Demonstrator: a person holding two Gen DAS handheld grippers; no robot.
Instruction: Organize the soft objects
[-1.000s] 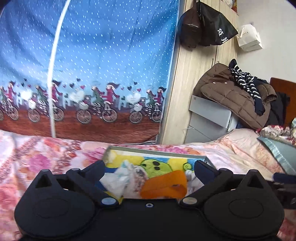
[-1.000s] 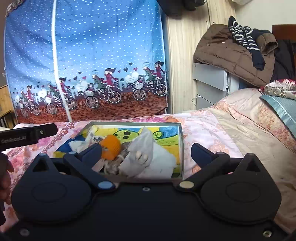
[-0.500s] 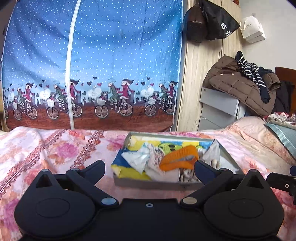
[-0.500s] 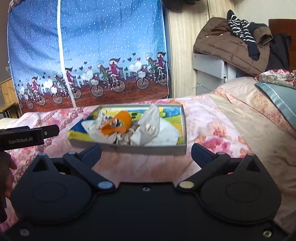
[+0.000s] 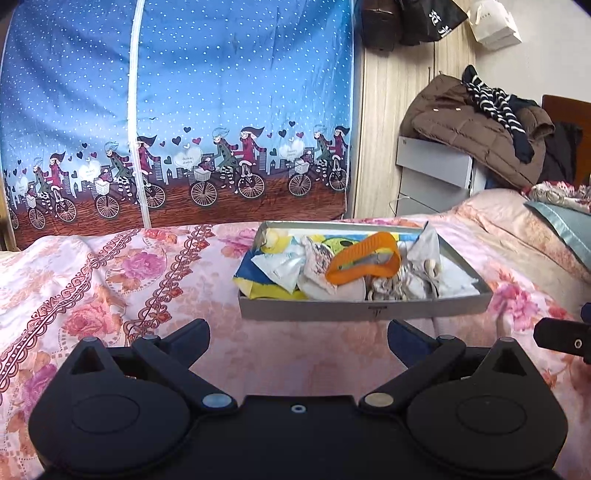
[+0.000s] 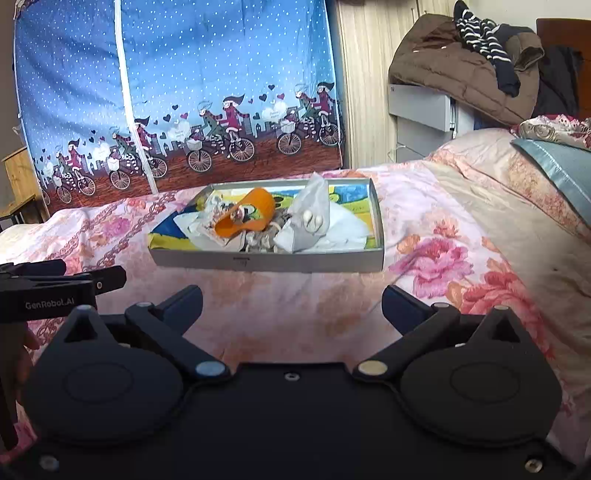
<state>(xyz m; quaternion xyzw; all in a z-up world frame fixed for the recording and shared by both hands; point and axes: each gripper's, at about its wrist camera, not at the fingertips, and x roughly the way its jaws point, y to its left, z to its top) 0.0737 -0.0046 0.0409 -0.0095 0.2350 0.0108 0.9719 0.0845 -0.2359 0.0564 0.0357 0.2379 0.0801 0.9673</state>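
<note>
A shallow grey box (image 5: pixel 365 308) (image 6: pixel 269 260) lies on the floral bedspread (image 5: pixel 110 280). It holds an orange band (image 5: pixel 364 262) (image 6: pixel 247 218), white and patterned cloths (image 5: pixel 288 264) and a grey-white cloth with small shells or buttons (image 6: pixel 308 221). My left gripper (image 5: pixel 297 338) is open and empty, a short way in front of the box. My right gripper (image 6: pixel 291 304) is open and empty, also short of the box. The left gripper's side shows at the left edge of the right wrist view (image 6: pixel 55 286).
A blue fabric wardrobe with a cyclists print (image 5: pixel 177 122) stands behind the bed. A brown jacket and striped garment (image 5: pixel 476 122) lie on a grey cabinet at the right. A blue pillow (image 6: pixel 561 170) is at the far right. Bags hang on the wooden closet (image 5: pixel 406 22).
Both grippers have pulled back from above the box. The box, filling the gap between the fingers before, now lies further off. Both stay open and empty.
</note>
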